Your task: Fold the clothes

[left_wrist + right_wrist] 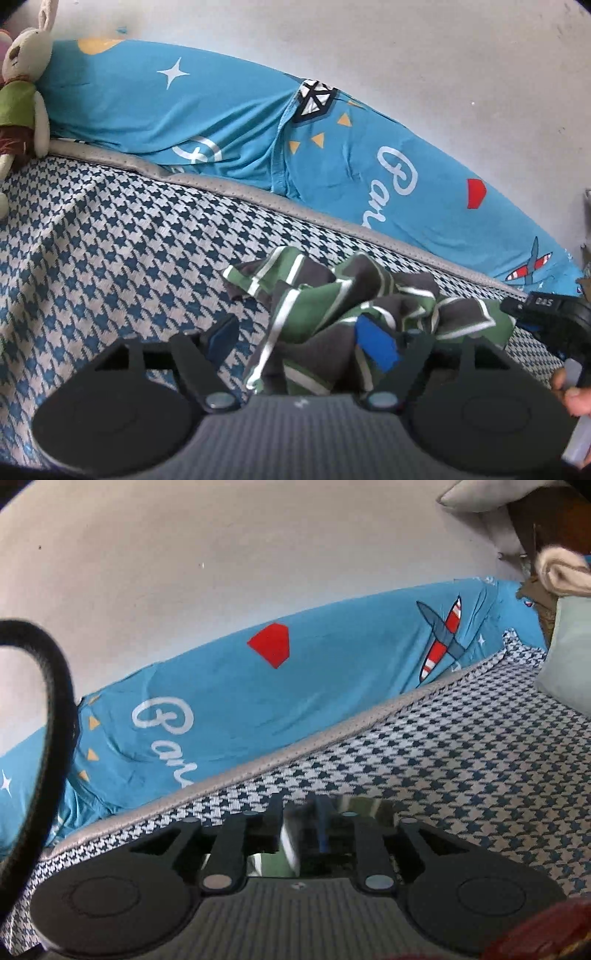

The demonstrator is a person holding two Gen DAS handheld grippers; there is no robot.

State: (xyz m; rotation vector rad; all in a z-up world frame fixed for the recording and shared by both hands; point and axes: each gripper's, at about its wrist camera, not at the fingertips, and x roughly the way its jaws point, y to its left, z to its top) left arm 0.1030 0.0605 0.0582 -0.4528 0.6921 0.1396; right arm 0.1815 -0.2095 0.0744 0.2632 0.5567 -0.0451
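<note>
A crumpled garment (332,295) in green, dark grey and white stripes lies on the houndstooth bed cover (110,240). My left gripper (299,338) stands wide open around its near edge. The cloth drapes over the right blue pad (376,347), while the left pad (221,336) is apart from it. At the right edge, my right gripper (543,306) sits by the garment's far corner, with a person's hand (576,398) below it. In the right wrist view my right gripper (299,823) has narrow jaws with blurred striped cloth (290,843) filling the gap.
A blue printed sheet (221,110) runs along the white wall behind the bed. A plush rabbit (26,74) leans at the far left. A black strap (55,701) loops at the left, and a pale pillow (569,657) and rolled cream cloth (561,572) sit at the right.
</note>
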